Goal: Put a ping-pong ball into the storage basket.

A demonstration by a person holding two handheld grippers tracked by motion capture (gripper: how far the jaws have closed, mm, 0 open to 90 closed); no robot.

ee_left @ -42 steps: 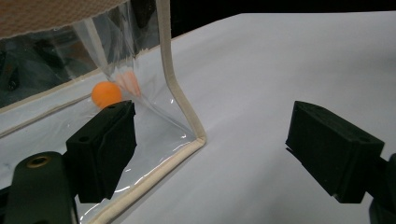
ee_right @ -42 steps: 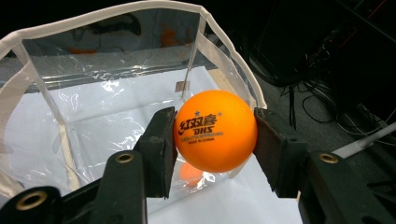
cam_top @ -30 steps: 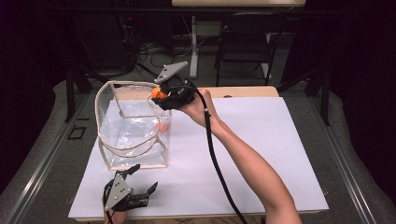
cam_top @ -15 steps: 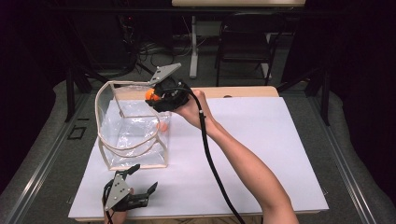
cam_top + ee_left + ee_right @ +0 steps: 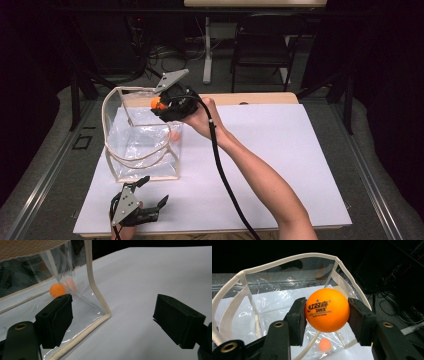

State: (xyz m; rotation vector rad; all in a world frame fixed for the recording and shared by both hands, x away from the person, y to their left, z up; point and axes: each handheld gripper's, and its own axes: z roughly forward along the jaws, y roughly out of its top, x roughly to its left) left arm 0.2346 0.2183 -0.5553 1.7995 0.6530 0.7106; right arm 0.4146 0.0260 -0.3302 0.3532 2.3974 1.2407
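A clear plastic bag (image 5: 142, 142) with cream trim stands open on the white table. My right gripper (image 5: 161, 105) hangs over its far right rim, shut on an orange ping-pong ball (image 5: 327, 310) (image 5: 158, 103). A second orange ball (image 5: 173, 135) (image 5: 324, 344) (image 5: 57, 290) lies on the bag's floor near the right wall. My left gripper (image 5: 150, 192) rests open on the table just in front of the bag, its jaws either side of the bag's near corner (image 5: 106, 313), with nothing between them.
White paper (image 5: 280, 150) covers the table, bare to the right of the bag. The person's right forearm (image 5: 255, 180) and the gripper's black cable (image 5: 225, 175) cross the middle. Chairs and cables stand in the dark beyond the far edge.
My right gripper has carried the ball slightly left and farther over the bag's opening. The left gripper has stayed where it was.
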